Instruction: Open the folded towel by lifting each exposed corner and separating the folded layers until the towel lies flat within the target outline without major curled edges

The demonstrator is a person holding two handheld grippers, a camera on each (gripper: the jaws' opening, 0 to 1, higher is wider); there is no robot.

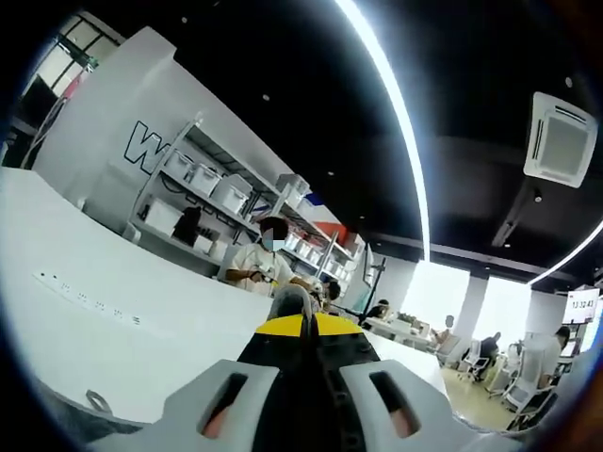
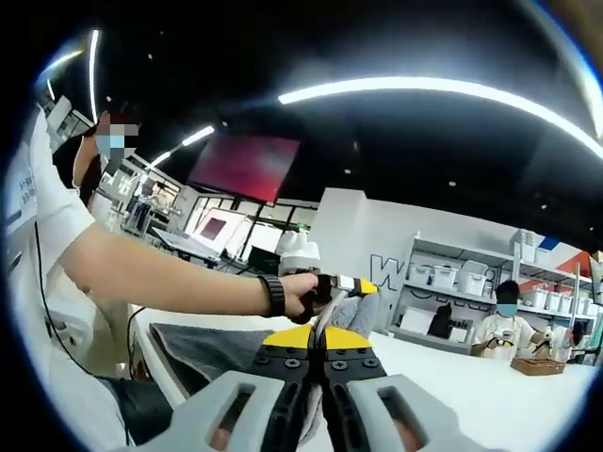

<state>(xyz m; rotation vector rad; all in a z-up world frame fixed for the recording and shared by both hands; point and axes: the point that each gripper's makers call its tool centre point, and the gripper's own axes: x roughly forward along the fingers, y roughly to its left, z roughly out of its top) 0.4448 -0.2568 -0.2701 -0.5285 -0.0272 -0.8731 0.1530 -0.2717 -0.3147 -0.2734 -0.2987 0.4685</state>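
While shelving (image 1: 203,184) looms—towel (image 2: 325,325) pinched, dark mat (image 2: 203,344)

**Bright strips overhead, dark ceiling, heavy fisheye bend**

Long ceiling light strips (image 1: 391,104) blaze white and curve hard with the lens in both views. The ceiling between them sits dark. Windows (image 1: 471,301) in the left gripper view blow out to glare. The white table (image 2: 490,386) glows evenly, shadows soft. Edges smear and warp; far people look soft.
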